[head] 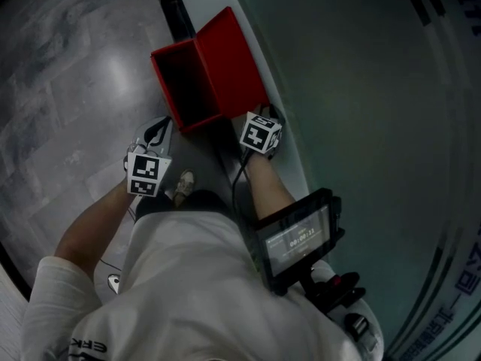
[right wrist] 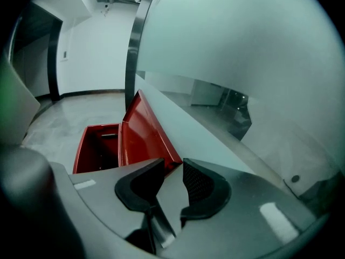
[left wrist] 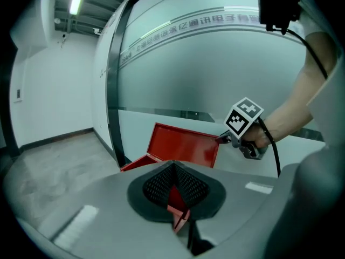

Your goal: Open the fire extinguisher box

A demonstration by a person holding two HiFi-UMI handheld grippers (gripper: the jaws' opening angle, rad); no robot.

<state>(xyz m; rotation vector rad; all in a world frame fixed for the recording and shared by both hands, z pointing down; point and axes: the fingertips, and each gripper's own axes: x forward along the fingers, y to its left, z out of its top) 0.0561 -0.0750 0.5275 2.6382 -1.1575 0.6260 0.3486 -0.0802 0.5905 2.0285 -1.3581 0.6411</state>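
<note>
The red fire extinguisher box (head: 188,89) stands open on the floor by the wall. Its lid (head: 229,59) is raised and leans back against the pale sill. In the right gripper view the box (right wrist: 99,144) shows a dark inside, and the lid (right wrist: 143,136) rises at a slant. My right gripper (right wrist: 173,169) is open, with the lid's near corner in the gap and neither pad pressing it. From the left I see that gripper (left wrist: 220,139) at the lid's (left wrist: 186,144) right edge. My left gripper (left wrist: 173,169) is shut at the box's near left corner (head: 159,126); red shows behind its pads.
A frosted glass wall (head: 361,89) runs along the right above a white sill (right wrist: 178,128). A dark metal post (left wrist: 113,90) stands just beyond the box. Grey tiled floor (head: 68,66) lies to the left. A small screen (head: 297,239) hangs by my right forearm, and a shoe (head: 183,185) is near.
</note>
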